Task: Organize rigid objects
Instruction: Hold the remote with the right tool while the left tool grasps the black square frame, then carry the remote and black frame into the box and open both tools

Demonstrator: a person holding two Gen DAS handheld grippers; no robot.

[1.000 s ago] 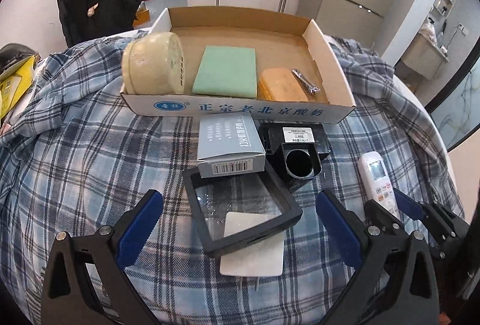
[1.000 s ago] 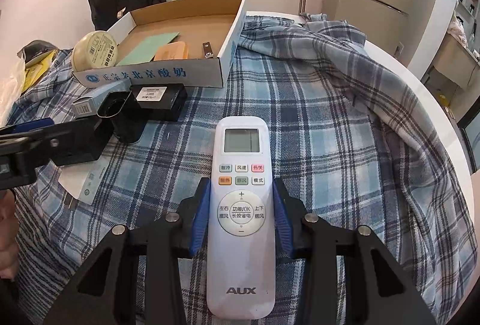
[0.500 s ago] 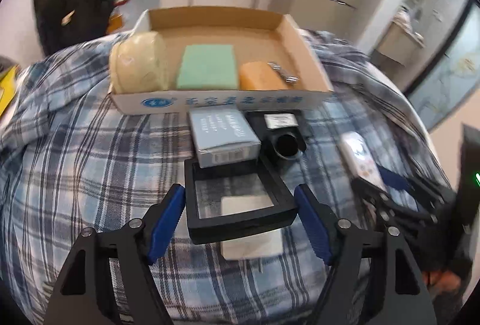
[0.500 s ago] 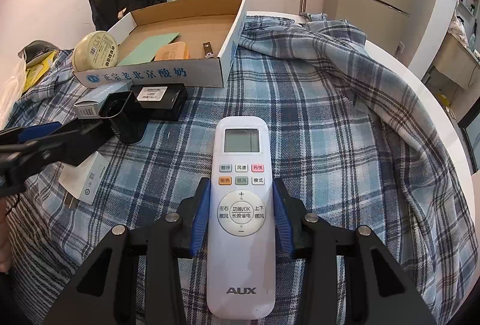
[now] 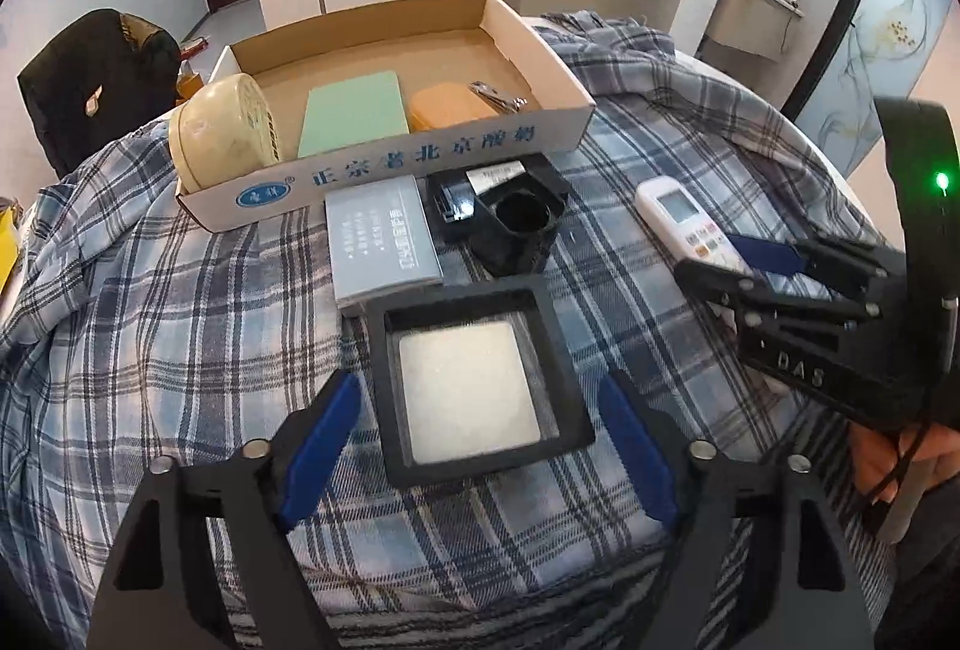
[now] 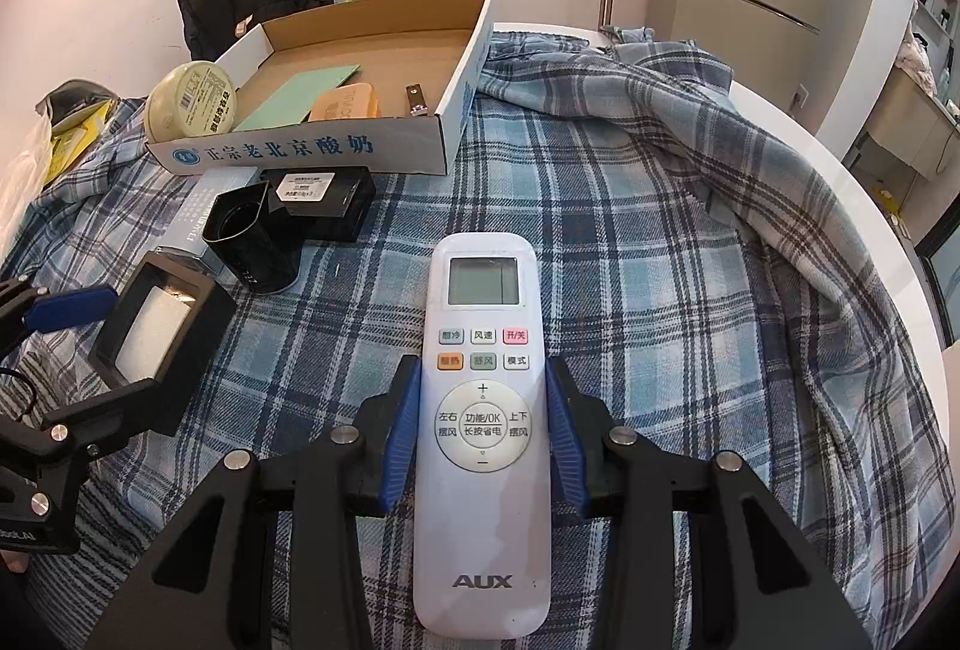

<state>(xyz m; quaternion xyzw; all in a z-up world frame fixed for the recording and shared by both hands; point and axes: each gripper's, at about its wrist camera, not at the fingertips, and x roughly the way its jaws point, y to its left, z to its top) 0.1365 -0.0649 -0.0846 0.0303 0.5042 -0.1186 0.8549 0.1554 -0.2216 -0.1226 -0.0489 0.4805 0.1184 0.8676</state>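
Note:
My right gripper [image 6: 483,431] is shut on a white AUX remote [image 6: 483,410], which rests on the plaid cloth; the remote also shows in the left wrist view [image 5: 684,221]. My left gripper [image 5: 480,446] is open, its blue fingers either side of a black square frame [image 5: 474,380] with a white pad inside; the frame also shows in the right wrist view [image 6: 153,332]. A cardboard box [image 5: 390,158] behind holds a cream round tin [image 5: 222,140], a green pad [image 5: 354,113], an orange case [image 5: 447,110] and a metal clip [image 5: 498,95].
A grey carton [image 5: 381,242], a black cup [image 5: 519,233] and a black box [image 5: 480,188] lie between frame and cardboard box. The plaid cloth [image 6: 660,260] is bunched at the right. A black jacket [image 5: 90,80] hangs on a chair at back left.
My left gripper has moved forward and its fingers have come in around the black frame. The frame now sits over the white pad. My right gripper and the remote have stayed still.

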